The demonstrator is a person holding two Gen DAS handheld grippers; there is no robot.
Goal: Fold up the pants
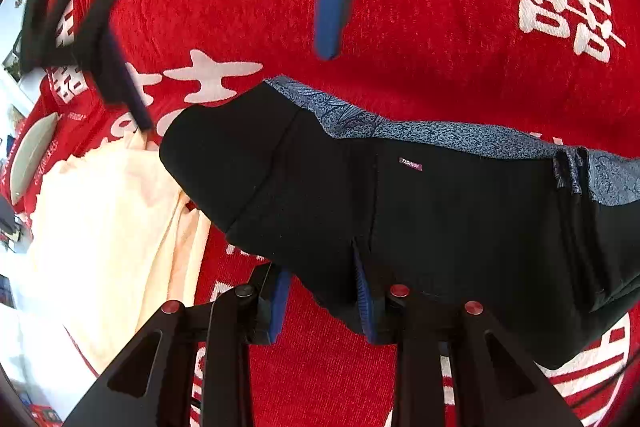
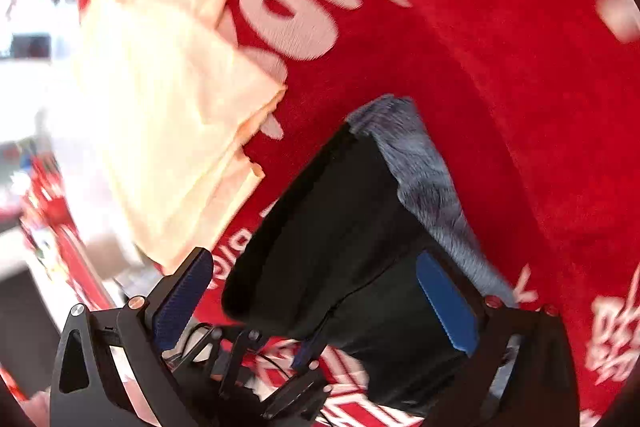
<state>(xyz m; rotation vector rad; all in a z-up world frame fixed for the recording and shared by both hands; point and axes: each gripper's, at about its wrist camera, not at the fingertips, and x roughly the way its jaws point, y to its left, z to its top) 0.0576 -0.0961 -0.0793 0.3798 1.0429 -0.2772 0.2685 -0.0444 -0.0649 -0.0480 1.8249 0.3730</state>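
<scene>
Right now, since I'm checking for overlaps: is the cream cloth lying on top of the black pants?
No: in the left wrist view the cream cloth lies beside the black pants on the red blanket, and its edge runs under the pants' corner.

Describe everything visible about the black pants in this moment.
The black pants look like smooth, matte fabric, with a blue patterned inner waistband turned outward and a small tag reading FASHION. They lie bunched and partly folded on the red cloth, beside a cream garment. The left gripper stands open at their near edge; whether its fingers touch them is unclear.
</scene>
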